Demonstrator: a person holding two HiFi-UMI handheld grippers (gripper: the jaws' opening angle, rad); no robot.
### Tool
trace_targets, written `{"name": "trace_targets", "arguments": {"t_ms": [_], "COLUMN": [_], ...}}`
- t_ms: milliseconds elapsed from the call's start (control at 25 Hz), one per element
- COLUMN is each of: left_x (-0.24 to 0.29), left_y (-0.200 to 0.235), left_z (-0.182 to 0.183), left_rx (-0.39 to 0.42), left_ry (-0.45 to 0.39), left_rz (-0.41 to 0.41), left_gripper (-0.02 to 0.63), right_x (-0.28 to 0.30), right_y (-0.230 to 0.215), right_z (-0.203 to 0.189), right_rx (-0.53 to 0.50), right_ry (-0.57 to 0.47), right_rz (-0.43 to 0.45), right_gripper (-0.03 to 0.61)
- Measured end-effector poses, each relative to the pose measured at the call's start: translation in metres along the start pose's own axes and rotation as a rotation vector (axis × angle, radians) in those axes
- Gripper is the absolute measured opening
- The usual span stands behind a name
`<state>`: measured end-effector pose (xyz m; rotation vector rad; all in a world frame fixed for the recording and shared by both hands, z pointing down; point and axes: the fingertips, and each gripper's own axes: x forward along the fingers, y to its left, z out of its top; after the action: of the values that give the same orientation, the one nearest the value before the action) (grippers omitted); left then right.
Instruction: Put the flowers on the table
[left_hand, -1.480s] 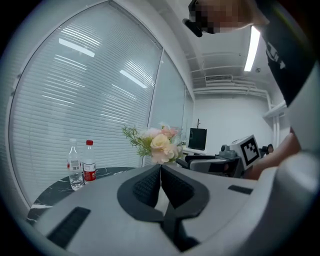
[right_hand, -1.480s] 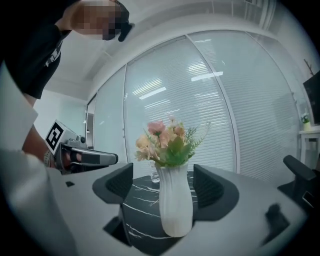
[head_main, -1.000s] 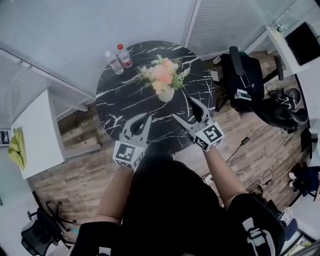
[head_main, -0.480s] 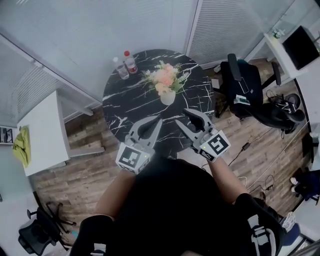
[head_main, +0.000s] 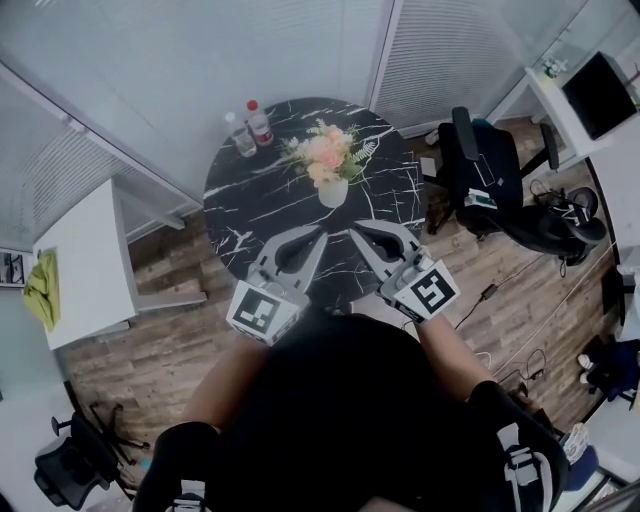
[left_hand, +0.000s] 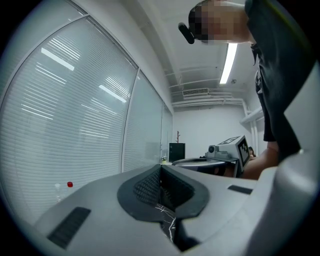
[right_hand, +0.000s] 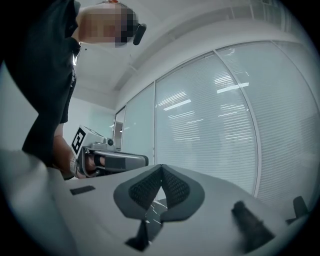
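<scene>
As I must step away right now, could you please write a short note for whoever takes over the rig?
Left claw: shut, empty.
Right claw: has just closed, with nothing between its jaws.
Both are held in front of the person, apart from the vase.
Flowers: in the white vase, upright on the round black table, with two bottles at its far edge.
Done: the flowers stand on the table.
Left: nothing obvious.
</scene>
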<state>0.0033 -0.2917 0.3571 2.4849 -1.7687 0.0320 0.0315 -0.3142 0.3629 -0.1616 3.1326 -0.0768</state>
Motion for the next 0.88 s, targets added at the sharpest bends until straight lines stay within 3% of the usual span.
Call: {"name": "trace_targets", "arguments": {"t_ms": [160, 880], "left_x": [0.0006, 0.0084], "left_y": [0.0006, -0.0037], "left_z": [0.0085, 0.0049], "left_rx": [-0.012, 0.002], "left_ry": [-0.03, -0.012], "left_rz": [0.01, 0.001], "left_gripper": [0.012, 0.012], "right_x": [0.0013, -0.0011], "right_y": [-0.0017, -0.0063], "right_z": [0.0029, 0.003], "right_rx": [0.032, 0.036], "right_ry": [-0.006, -0.004], "right_rz": [0.001, -0.001], "right_gripper": [0.02, 0.02]}}
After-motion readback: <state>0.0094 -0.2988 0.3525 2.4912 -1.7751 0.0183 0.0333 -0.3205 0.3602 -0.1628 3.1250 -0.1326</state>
